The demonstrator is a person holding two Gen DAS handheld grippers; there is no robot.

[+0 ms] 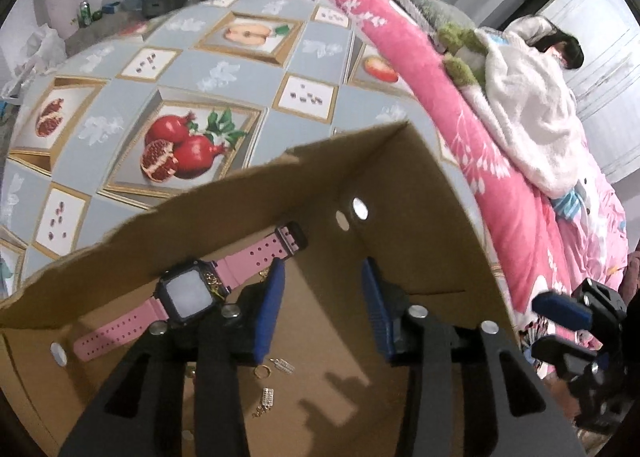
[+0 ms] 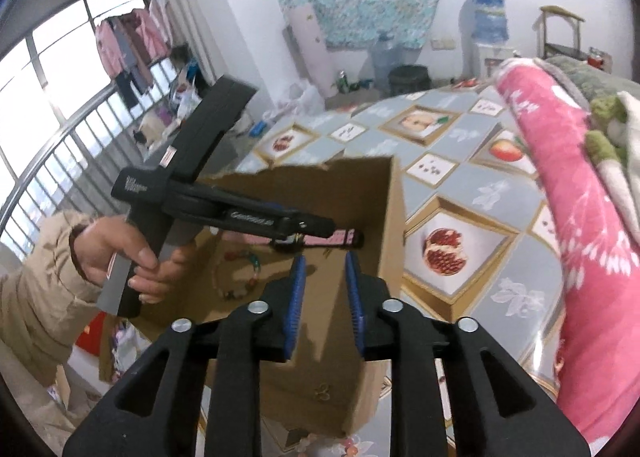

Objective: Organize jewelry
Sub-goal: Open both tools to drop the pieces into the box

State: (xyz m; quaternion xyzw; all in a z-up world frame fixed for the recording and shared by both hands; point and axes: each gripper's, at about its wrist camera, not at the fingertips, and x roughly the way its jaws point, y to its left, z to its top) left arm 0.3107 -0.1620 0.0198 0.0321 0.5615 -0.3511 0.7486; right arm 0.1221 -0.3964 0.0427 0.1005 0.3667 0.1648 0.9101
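1. Pink-strapped watch point(image 1: 188, 297) with a black case and pale square face lies inside the cardboard box point(image 1: 420, 225), leaning against its far wall, one strap end lower left, the other reaching up toward the wall's punched holes.
2. Loose on the box floor lie a small gold ring point(image 1: 262, 372), a silvery earring point(image 1: 283, 366) just beside it, and another sparkly earring point(image 1: 267, 406) nearer the camera.
3. A bead bracelet point(image 2: 240, 277) with coloured beads shows in the right wrist view, on the floor at the box's left side.
4. The left gripper point(image 1: 323, 311) points steeply down into the box, just beside the watch; its blue-padded jaws stand apart with nothing between them, only bare cardboard.
5. From the right wrist view the left gripper point(image 2: 320, 226) reaches in from the left, its tip over the watch point(image 2: 336, 238); a hand point(image 2: 120, 257) in a tan sleeve point(image 2: 36, 289) wraps around its handle.
6. The right gripper point(image 2: 323, 289) hovers above the near edge of the box point(image 2: 394, 225), tilted downward, pads parted and empty.
7. In the left wrist view the right gripper point(image 1: 560, 313) sits outside the box, at the right edge.
8. The box stands on a table covered by a fruit-print cloth point(image 1: 200, 69) with pomegranates and apples.
9. A pink floral blanket point(image 1: 480, 161) is heaped along the table's right side.
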